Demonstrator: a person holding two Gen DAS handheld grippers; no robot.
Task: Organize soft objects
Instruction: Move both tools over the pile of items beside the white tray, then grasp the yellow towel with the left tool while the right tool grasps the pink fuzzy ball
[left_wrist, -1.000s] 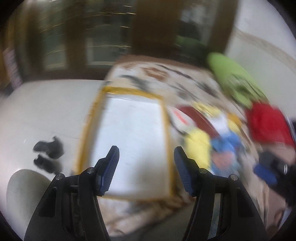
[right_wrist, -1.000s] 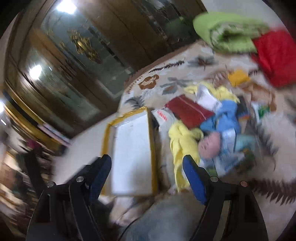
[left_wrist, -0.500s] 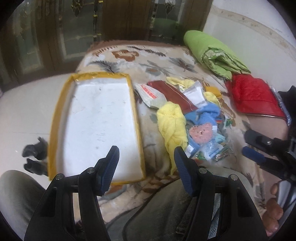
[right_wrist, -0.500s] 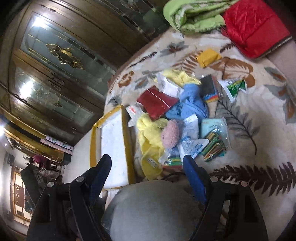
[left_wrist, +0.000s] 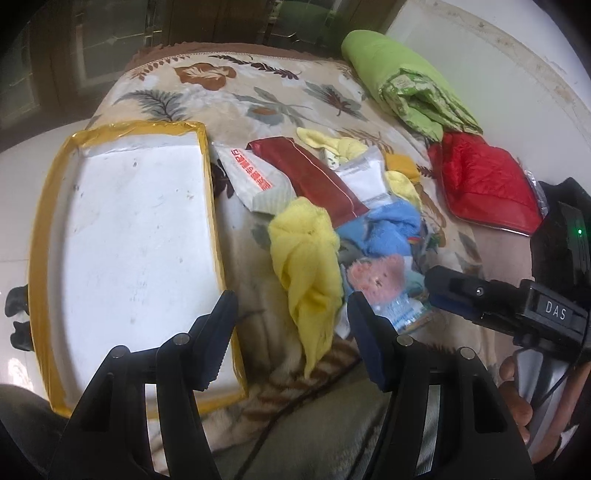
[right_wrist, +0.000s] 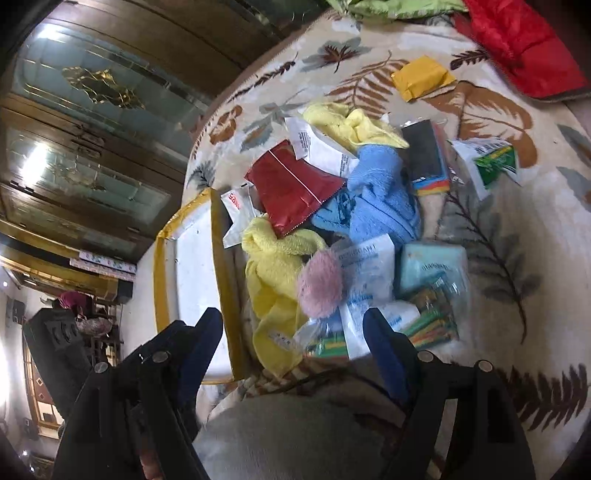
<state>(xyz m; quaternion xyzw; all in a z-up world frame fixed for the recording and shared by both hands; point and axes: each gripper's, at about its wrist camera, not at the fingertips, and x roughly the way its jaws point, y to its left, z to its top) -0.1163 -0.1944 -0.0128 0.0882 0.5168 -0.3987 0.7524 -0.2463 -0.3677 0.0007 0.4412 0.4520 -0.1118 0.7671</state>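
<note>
Nothing sorted yet: tray (left_wrist: 122, 236) bare, towels (left_wrist: 310, 266) w/ packets in pile; both grippers (left_wrist: 291, 325) (right_wrist: 295, 339) wide, holding nothing.

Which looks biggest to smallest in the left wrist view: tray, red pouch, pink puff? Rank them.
1. Tray, by far.
2. Red pouch.
3. Pink puff, though it lies nearer the camera than the pouch.

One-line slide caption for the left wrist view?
Open left gripper hovers above yellow cloth, beside the empty yellow-rimmed tray.
</note>
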